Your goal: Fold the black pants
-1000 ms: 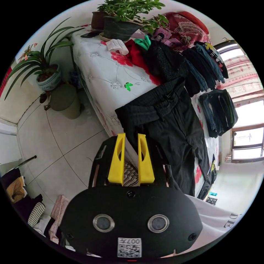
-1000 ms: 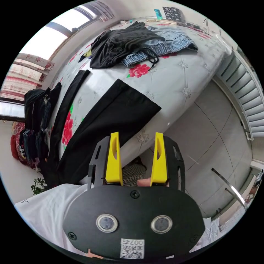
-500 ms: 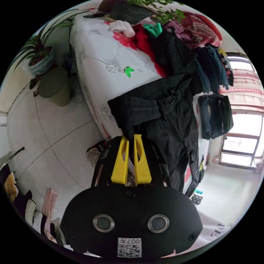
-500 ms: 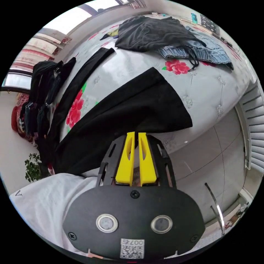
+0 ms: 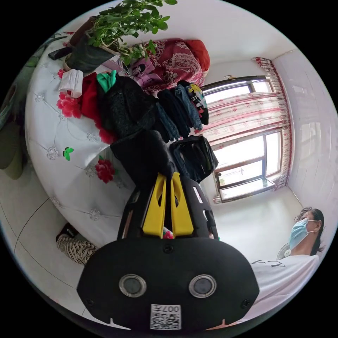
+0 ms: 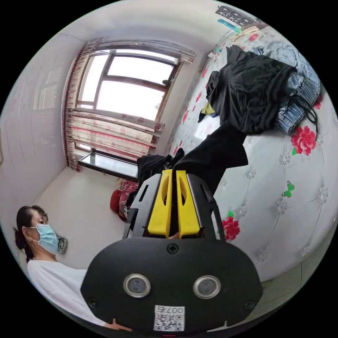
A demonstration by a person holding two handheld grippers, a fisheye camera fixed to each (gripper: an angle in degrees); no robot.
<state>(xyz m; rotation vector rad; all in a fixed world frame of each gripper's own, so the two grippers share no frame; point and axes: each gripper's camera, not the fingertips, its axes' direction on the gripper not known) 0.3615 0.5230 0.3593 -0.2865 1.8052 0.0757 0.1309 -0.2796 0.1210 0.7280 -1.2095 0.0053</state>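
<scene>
White quilted bedding with red flowers covers the bed (image 5: 52, 141), which carries piles of dark clothes, with a bright curtained window (image 6: 130, 81) behind.

Half a second ago both claws had just closed at the edge of the pants where they lay flat along the bed, near the floor side. Now the left claw (image 5: 168, 179) is clenched on a bunch of the black pants (image 5: 144, 155) at the waist end, and the cloth rises off the bed as a dark hump in front of the jaws. The right claw (image 6: 173, 176) is likewise clenched on black cloth, the leg end by its earlier place, and the fabric runs from its tips up and across toward the heap of clothes (image 6: 253, 91).

Judging from this, the pants are being lifted by both ends, likely to carry one half over the other, so the fold is only starting.

The pants look matte and limp, and they sag and bunch between the two grips rather than hanging taut.
</scene>
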